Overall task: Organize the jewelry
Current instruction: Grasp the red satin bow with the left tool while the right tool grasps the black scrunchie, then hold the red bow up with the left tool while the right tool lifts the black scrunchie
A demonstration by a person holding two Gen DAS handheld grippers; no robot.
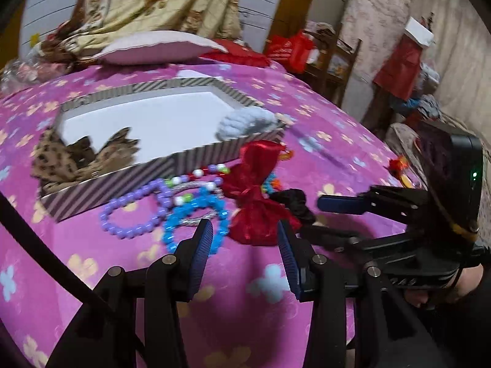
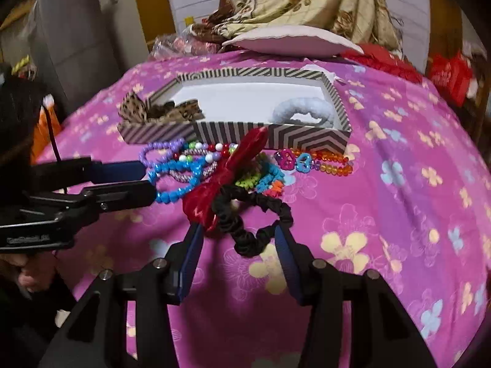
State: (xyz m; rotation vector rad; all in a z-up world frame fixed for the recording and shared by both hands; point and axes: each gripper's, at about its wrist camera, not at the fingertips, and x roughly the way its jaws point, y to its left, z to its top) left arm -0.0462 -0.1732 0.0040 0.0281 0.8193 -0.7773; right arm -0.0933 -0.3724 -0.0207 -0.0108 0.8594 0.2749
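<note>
A striped hexagonal box (image 1: 101, 188) (image 2: 233, 128) lies on the pink flowered bedspread. It holds a leopard bow (image 1: 76, 159) (image 2: 159, 110) and a pale blue fluffy scrunchie (image 1: 248, 122) (image 2: 303, 110). In front of it lie a purple bead bracelet (image 1: 129, 214) (image 2: 159, 150), a blue bead bracelet (image 1: 196, 214) (image 2: 178, 181), a red satin bow (image 1: 251, 196) (image 2: 227, 174), a black scrunchie (image 1: 291, 202) (image 2: 257, 217) and an orange bead bracelet (image 2: 325, 161). My left gripper (image 1: 245, 230) (image 2: 148, 178) is open, by the blue bracelet and red bow. My right gripper (image 2: 237, 233) (image 1: 310, 217) is open around the black scrunchie.
A white pillow (image 1: 159, 47) (image 2: 291, 43) and a beige floral blanket (image 1: 159, 3) lie at the bed's far end. Red bags (image 1: 291, 49) and a wooden shelf (image 1: 334, 61) stand to the right of the bed. A grey cabinet (image 2: 70, 40) stands to the left.
</note>
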